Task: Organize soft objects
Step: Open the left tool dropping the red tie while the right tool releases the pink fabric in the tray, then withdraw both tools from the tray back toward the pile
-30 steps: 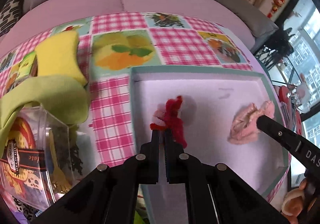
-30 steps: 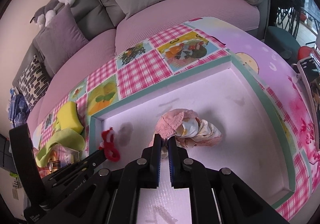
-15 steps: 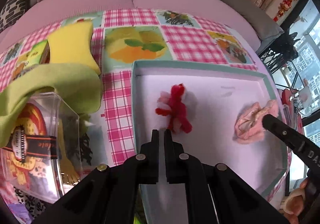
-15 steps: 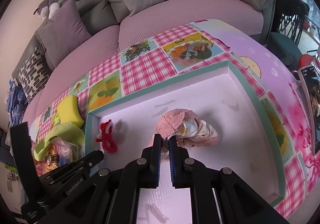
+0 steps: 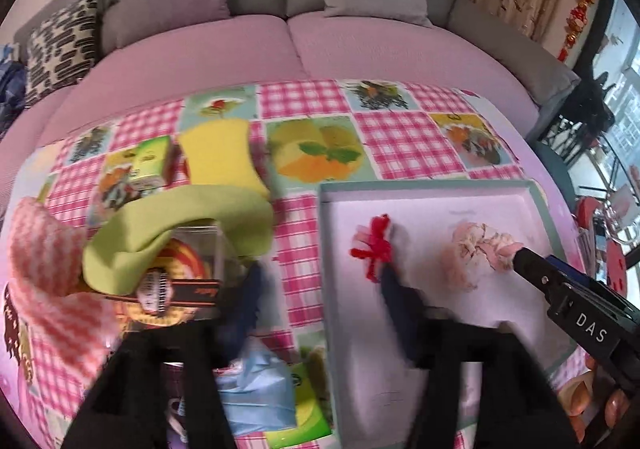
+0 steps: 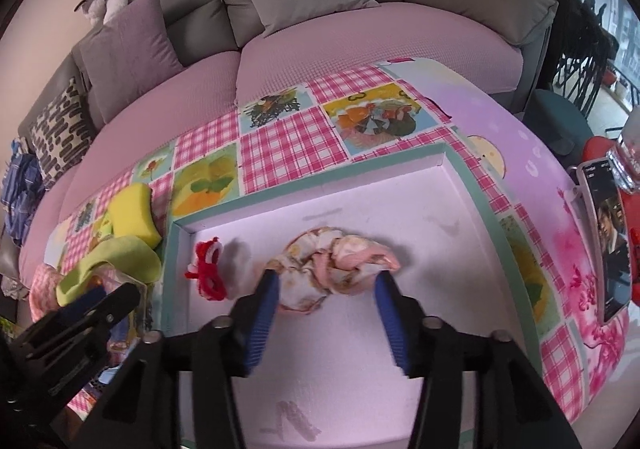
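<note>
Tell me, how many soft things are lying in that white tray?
2: a red-and-white yarn bow near the white tray's left wall, and a pink scrunchie in the middle. None looks hidden.

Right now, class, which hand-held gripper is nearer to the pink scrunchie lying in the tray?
Right. The right hand-held gripper has its open fingers on either side of the pink scrunchie. The left hand-held gripper is open over the tray's left edge, nearer the red item.

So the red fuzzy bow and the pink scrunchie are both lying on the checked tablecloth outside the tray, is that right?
Not quite: the red fuzzy bow and the pink scrunchie both lie inside the tray, on its white floor, not on the checked tablecloth. The right wrist view shows it plainly.
</note>
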`<state>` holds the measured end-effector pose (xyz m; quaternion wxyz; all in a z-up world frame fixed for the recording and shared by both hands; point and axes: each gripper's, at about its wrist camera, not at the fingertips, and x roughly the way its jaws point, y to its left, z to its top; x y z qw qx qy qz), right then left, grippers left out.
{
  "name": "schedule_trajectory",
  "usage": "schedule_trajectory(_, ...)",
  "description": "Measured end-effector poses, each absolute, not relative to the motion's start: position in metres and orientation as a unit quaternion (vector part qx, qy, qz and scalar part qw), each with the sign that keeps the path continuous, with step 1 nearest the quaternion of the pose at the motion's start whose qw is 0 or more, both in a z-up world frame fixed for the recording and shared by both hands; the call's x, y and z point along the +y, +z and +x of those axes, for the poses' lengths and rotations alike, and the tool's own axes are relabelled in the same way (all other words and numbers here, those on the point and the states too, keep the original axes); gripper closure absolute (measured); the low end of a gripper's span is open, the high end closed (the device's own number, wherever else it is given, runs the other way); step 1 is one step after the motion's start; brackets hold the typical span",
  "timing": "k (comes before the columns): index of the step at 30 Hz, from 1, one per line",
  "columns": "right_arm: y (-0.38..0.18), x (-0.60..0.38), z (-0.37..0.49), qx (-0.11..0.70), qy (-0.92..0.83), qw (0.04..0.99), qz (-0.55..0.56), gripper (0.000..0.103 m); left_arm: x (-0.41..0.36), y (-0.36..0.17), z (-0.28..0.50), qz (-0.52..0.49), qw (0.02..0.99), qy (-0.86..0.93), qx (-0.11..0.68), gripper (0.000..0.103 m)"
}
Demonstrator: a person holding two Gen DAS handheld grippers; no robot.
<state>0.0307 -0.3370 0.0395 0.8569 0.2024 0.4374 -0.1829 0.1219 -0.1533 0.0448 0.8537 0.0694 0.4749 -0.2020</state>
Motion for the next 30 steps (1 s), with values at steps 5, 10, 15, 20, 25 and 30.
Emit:
schedule_trajectory(5, 0.039, -0.337, 0.031, 0.441, -0.184, 0.857, 0.192, 0.035, -0.142, 0.045, 0.121, 0.068, 0.863, -0.172, 0.47, 0.031)
schedule_trajectory(10, 0.039, -0.333, 0.033, 0.445, -0.181, 0.858, 0.18, 0.027, -0.131, 0.047, 0.119, 0.058, 0.871, -0.15, 0.464, 0.021)
schedule_trajectory(15, 0.037, -0.329, 0.034, 0.448, -0.182, 0.859, 0.169, 0.015, -0.117, 0.054, 0.115, 0.04, 0.883, -0.138, 0.448, 0.011)
schedule_trajectory(20, 0.037, -0.328, 0.034, 0.444, -0.184, 0.861, 0.168, 0.0, -0.103, 0.062, 0.109, 0.041, 0.907, -0.128, 0.4, 0.006)
schedule_trajectory(25, 0.039, -0.325, 0.034, 0.429, -0.184, 0.869, 0.166, 0.0, -0.094, 0.073, 0.103, 0.044, 0.926, -0.129, 0.351, 0.004)
schedule_trajectory(30, 0.044, -0.318, 0.034, 0.408, -0.182, 0.879, 0.168, 0.0, -0.087, 0.076, 0.105, 0.06, 0.92, -0.127, 0.367, 0.004)
